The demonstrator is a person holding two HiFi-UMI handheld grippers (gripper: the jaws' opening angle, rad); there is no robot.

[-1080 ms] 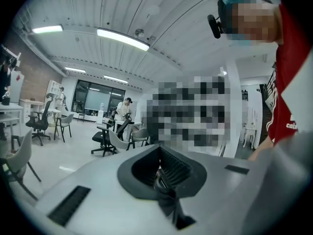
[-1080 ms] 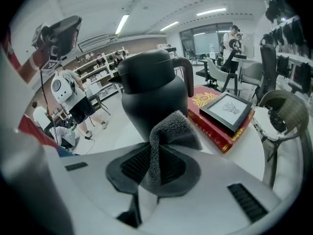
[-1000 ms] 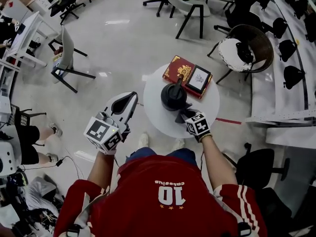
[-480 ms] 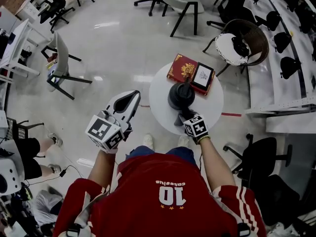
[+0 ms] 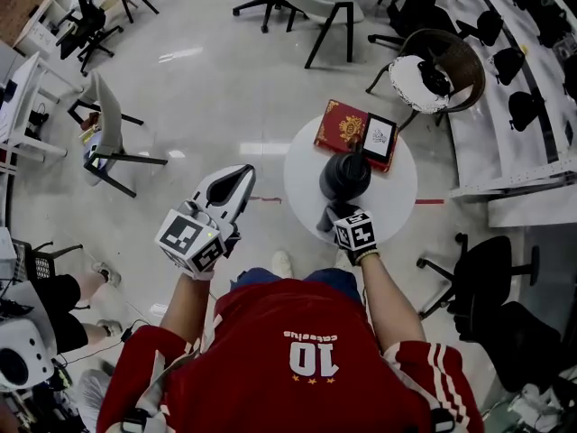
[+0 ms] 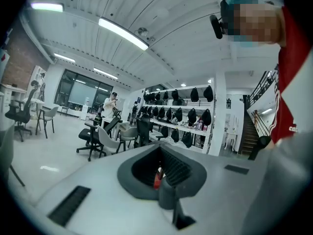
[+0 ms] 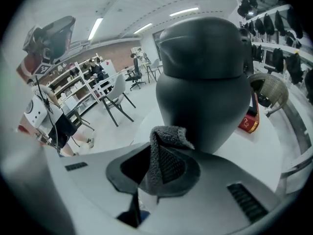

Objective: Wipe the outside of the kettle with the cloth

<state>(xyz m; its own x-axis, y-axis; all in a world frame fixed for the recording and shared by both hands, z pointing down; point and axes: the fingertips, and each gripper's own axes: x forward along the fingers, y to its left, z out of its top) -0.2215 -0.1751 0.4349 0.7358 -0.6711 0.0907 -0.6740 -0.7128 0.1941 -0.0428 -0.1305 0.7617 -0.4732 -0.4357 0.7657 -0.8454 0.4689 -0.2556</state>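
Kettle (image 7: 205,82) now sits closer ahead of the right gripper (image 7: 164,163), clamped on the cloth (image 7: 165,140); with the closed left gripper (image 6: 161,175) away, a hard push may tip it.

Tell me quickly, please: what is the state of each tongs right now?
Left tongs: closed, holding nothing.
Right tongs: closed on the grey cloth, right in front of the black kettle.
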